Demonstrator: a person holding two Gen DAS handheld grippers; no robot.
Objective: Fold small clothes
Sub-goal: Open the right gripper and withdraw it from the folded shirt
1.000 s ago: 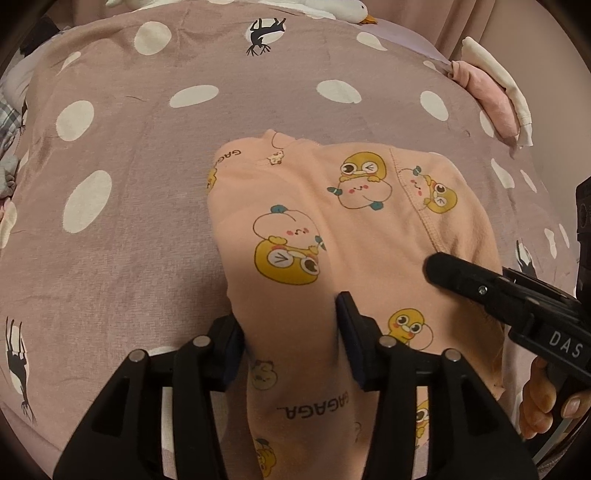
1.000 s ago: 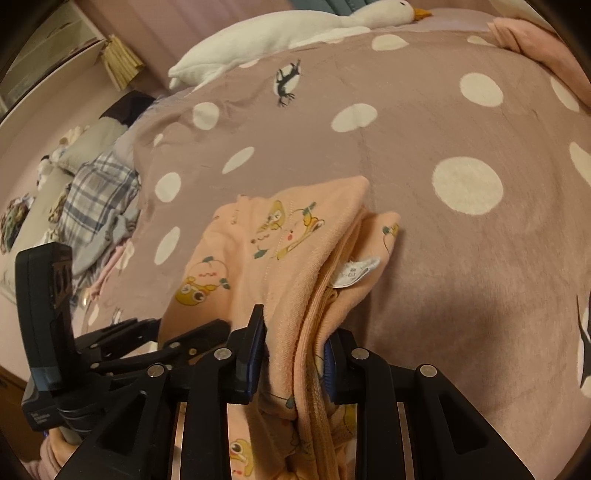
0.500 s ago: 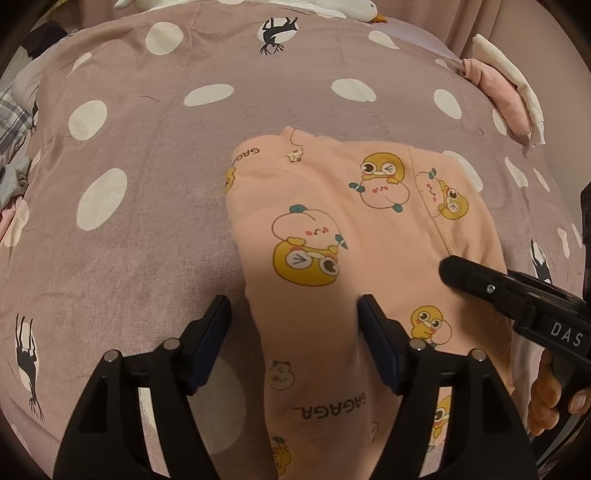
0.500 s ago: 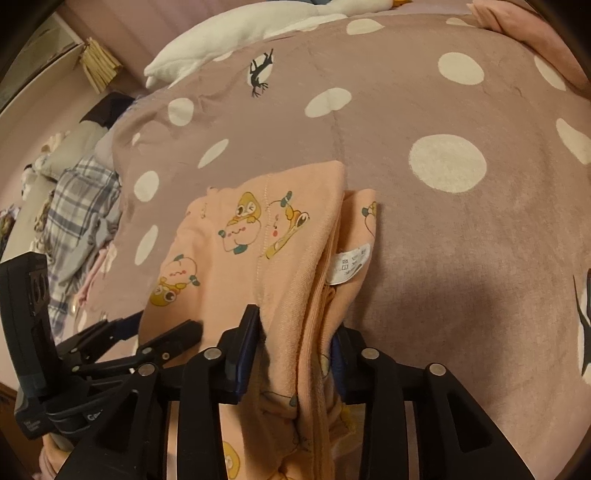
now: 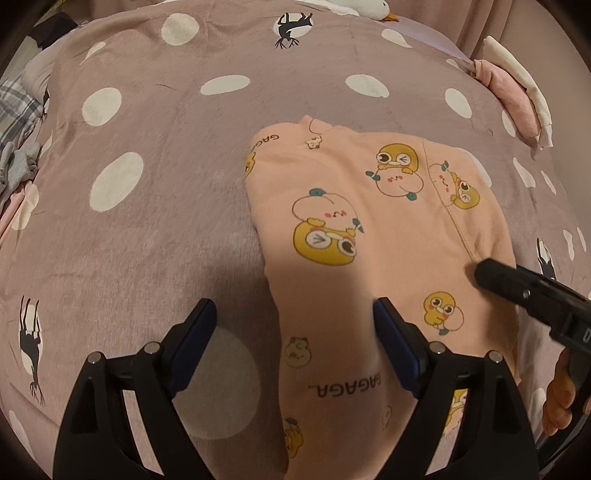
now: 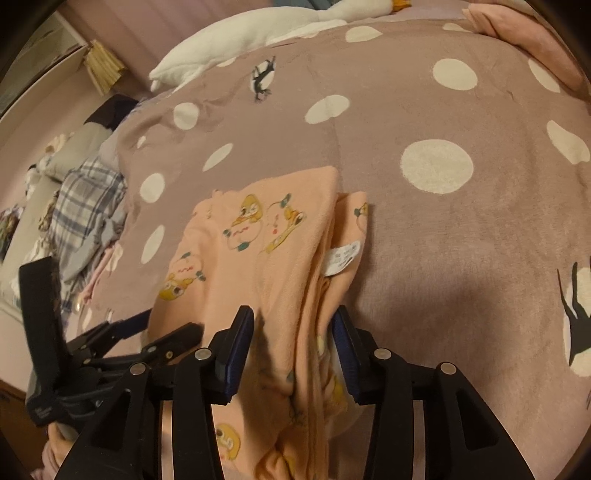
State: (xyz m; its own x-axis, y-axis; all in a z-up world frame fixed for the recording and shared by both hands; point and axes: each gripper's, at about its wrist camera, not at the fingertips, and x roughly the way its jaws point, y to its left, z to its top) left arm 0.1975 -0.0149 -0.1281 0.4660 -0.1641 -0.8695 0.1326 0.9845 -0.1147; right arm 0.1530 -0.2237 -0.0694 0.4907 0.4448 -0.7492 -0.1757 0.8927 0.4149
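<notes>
A small peach garment [image 5: 369, 236] printed with yellow cartoon ducks lies folded on the spotted mauve blanket [image 5: 147, 221]. My left gripper [image 5: 295, 321] is open wide above its left folded edge, holding nothing. My right gripper [image 6: 295, 332] is open over the garment's [image 6: 266, 258] right edge, its jaws standing either side of the layered cloth without pinching it. A white care label [image 6: 341, 256] sticks out between the layers. The right gripper also shows in the left wrist view [image 5: 517, 291], and the left gripper shows in the right wrist view [image 6: 147, 336].
A white goose plush [image 6: 258, 33] lies at the head of the bed. Pink and white clothes [image 5: 517, 96] are piled at the right. Plaid cloth [image 6: 85, 206] and other clothes lie off the blanket's left side.
Both grippers have opened and let go of the peach garment. The left opened first and wider; the right, shut on the layered edge before, now stands open.
</notes>
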